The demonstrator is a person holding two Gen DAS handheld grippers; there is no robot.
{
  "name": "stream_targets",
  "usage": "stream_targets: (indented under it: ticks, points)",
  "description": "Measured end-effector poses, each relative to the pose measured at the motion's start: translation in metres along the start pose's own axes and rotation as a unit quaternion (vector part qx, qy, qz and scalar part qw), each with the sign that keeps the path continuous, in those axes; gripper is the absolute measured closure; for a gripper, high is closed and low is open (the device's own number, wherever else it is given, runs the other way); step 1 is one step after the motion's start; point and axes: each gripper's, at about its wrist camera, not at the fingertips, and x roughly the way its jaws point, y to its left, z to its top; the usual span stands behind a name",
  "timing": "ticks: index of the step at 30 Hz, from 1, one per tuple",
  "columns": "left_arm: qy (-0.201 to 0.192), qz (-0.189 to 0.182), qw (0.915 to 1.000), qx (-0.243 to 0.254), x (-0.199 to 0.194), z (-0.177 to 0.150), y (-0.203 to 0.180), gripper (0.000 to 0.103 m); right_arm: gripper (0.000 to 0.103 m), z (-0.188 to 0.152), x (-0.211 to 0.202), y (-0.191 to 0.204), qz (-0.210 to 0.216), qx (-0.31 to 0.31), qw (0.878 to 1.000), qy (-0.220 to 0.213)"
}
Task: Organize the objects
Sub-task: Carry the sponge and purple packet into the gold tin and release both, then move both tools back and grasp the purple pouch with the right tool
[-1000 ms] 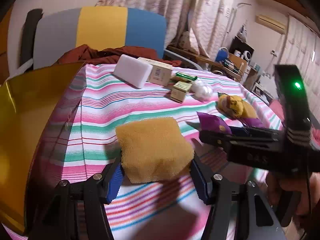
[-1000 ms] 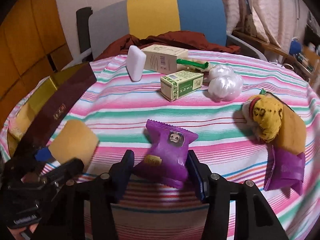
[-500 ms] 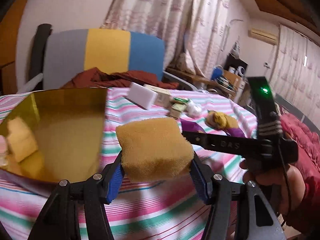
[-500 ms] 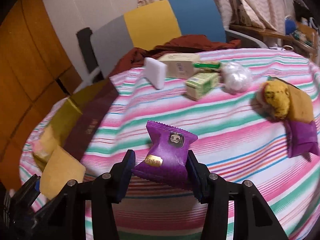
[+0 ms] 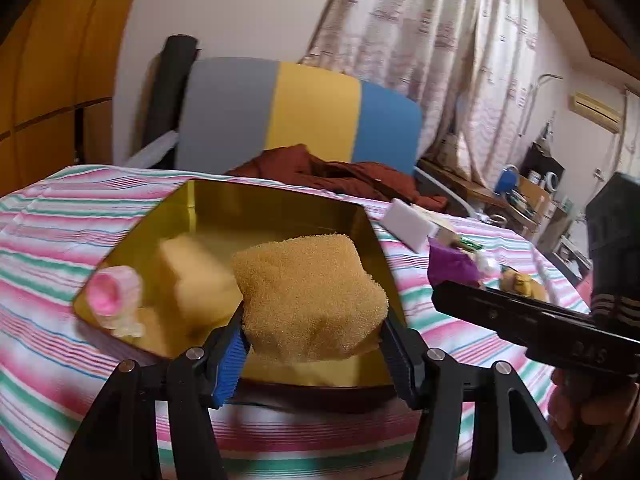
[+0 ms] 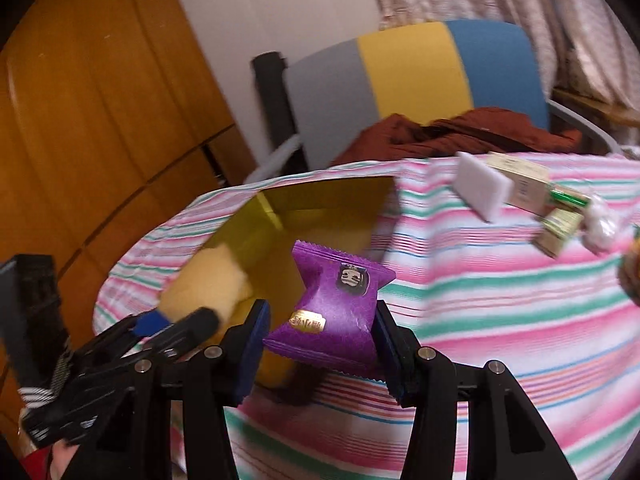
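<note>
Ahead of both my tongs sits the gold box on the striped tablecloth. My left gripper clamps the yellow sponge over the box; my right gripper pinches the purple snack packet just beside its rim.

Two close wrist views, both over gold box

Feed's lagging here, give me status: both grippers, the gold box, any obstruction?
Left gripper shut on tan sponge block, right gripper shut on purple snack packet. Open gold box holds pink roll. No obstruction seen.
</note>
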Motion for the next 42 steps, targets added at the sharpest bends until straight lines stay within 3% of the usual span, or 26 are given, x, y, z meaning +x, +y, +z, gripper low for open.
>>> stream_targets:
  ticks: [8, 13, 25, 31, 37, 42]
  points:
    - [0.018, 0.031, 0.9993, 0.015, 0.008, -0.004, 0.024, 0.041, 0.051, -0.004, 0.035, 0.043, -0.025, -0.051, 0.998, 0.025]
    - [0.028, 0.038, 0.9988, 0.013, 0.015, -0.005, 0.031, 0.04, 0.048, -0.005, 0.044, 0.037, -0.03, -0.025, 0.998, 0.042]
    - [0.035, 0.086, 0.9957, -0.005, 0.014, -0.006, 0.037, 0.029, 0.035, -0.009, 0.016, 0.017, -0.023, 0.018, 1.0, 0.01]
    - [0.013, 0.067, 0.9975, -0.019, 0.005, -0.005, 0.034, 0.028, 0.033, -0.013, 0.002, -0.004, -0.035, 0.044, 0.998, -0.001]
    - [-0.019, 0.018, 0.9995, -0.019, -0.011, -0.002, 0.014, 0.029, 0.031, -0.013, -0.011, -0.024, -0.053, 0.064, 0.996, -0.012]
    - [-0.02, -0.017, 0.9997, -0.004, -0.015, -0.004, -0.01, 0.028, 0.03, -0.016, -0.022, -0.047, -0.073, 0.085, 0.994, -0.017]
